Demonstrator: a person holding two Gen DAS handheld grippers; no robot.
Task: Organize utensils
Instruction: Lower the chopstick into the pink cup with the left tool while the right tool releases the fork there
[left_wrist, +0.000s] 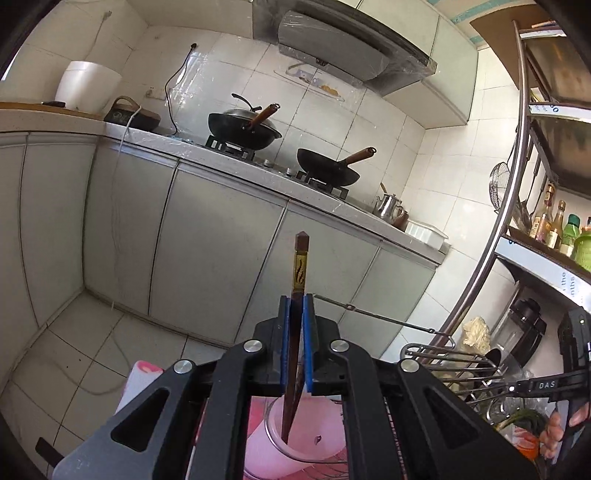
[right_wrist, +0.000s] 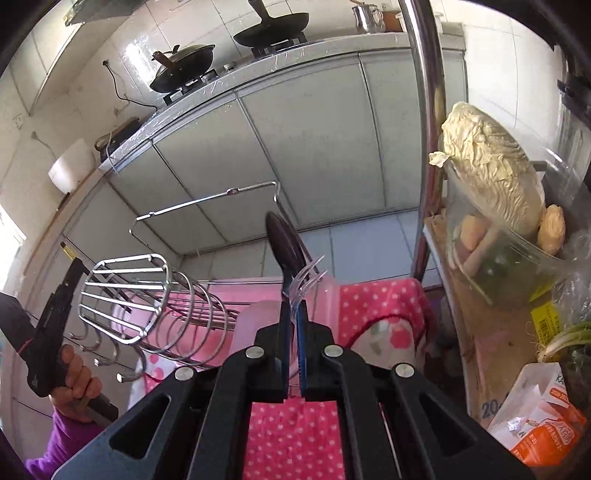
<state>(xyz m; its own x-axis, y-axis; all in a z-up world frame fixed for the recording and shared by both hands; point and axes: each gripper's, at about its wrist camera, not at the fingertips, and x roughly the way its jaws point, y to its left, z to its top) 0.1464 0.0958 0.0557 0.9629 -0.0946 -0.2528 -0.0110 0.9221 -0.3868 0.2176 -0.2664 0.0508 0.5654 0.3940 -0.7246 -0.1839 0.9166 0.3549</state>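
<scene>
Chopsticks, dark brown wood with a gold band (left_wrist: 298, 273), sit clamped in the left gripper (left_wrist: 297, 306), tips inside a translucent pink plastic cup (left_wrist: 295, 439) for upright storage. Right gripper (right_wrist: 293, 328) pinches a black spoon (right_wrist: 282, 247) and clear plastic fork (right_wrist: 304, 284) together, near the wire utensil basket (right_wrist: 147, 302).

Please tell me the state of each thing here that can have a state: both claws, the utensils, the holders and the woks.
Left claw: shut on chopsticks.
Right claw: shut on dark spoon and clear plastic fork.
Pink cup: upright, chopstick tips inside.
Wire holder: tilted on its side.
Left wok: lidded.
Right wok: uncovered.
</scene>
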